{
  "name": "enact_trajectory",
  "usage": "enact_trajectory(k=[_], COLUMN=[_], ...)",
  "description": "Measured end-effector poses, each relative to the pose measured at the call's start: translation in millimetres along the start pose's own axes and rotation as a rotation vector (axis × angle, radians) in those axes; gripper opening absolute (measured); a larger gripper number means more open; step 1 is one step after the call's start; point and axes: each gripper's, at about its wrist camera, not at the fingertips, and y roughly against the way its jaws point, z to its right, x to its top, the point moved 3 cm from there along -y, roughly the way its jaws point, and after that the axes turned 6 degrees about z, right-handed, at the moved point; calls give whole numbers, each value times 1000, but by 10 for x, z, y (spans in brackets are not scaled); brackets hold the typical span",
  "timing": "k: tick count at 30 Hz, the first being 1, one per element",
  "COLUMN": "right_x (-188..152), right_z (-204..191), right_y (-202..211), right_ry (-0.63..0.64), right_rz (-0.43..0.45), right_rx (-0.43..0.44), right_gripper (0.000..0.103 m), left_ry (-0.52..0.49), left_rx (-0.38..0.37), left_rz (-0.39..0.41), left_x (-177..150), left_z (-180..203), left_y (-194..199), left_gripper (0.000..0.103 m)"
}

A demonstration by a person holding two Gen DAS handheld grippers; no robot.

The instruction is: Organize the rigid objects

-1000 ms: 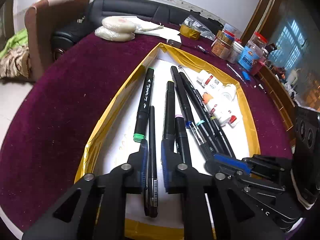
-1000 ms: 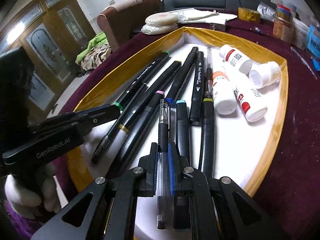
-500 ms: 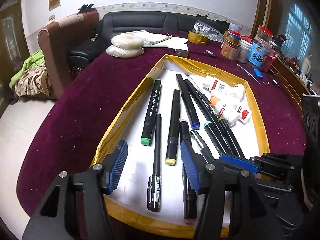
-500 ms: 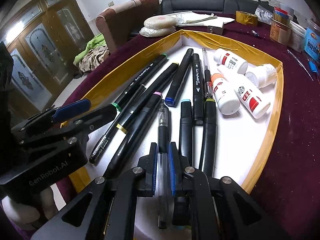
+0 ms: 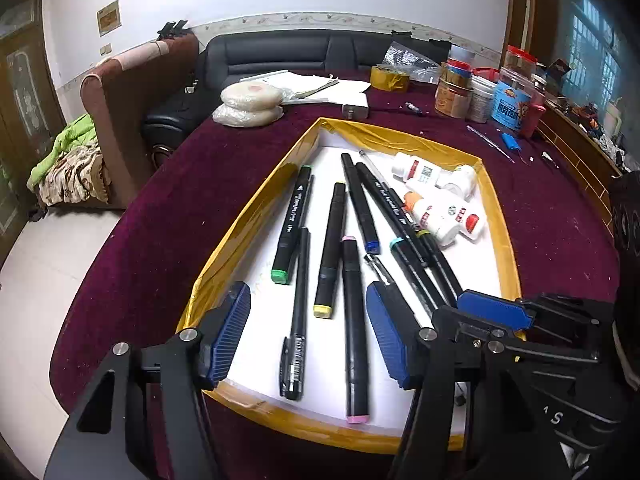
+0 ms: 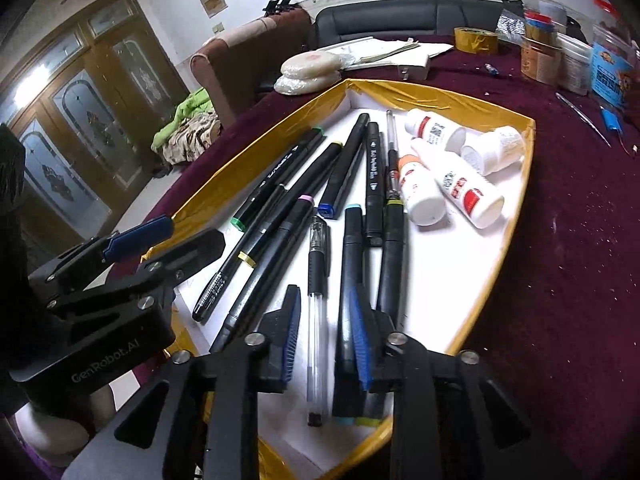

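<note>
Maroon tablecloth (image 5: 160, 216); both hand-held grippers agape over seemingly untouched tray (image 6: 516, 216) pens.

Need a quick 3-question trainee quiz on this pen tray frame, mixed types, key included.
1. True or false: the right tongs are shut on the clear pen.
2. Which cap colour marks the marker lying between the open left tongs? A) pink B) blue C) green
3. Fill in: the white bottles lie in the gold-edged tray on the ____ side of the markers, seen from the left wrist.

Key: 1 false; 2 A, the pink-capped marker; 3 right.
</note>
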Motion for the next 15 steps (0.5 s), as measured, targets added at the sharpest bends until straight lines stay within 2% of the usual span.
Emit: enact_trajectory(k=[3, 7, 15], right_x=[-8, -15, -15], right_z=[56, 141, 312], right_y=[80, 212, 463], right_ry=[-18, -31, -52], right_rz=[17, 51, 126], right_rx=[4, -1, -32], right_gripper=[25, 35, 45], left_ry=[-11, -28, -41], left_rx=[4, 7, 33], left_rz=[6, 38, 119], left_x=[12, 35, 95], left_z=[64, 168, 324], left_y=[49, 149, 387], left_gripper=[64, 66, 76])
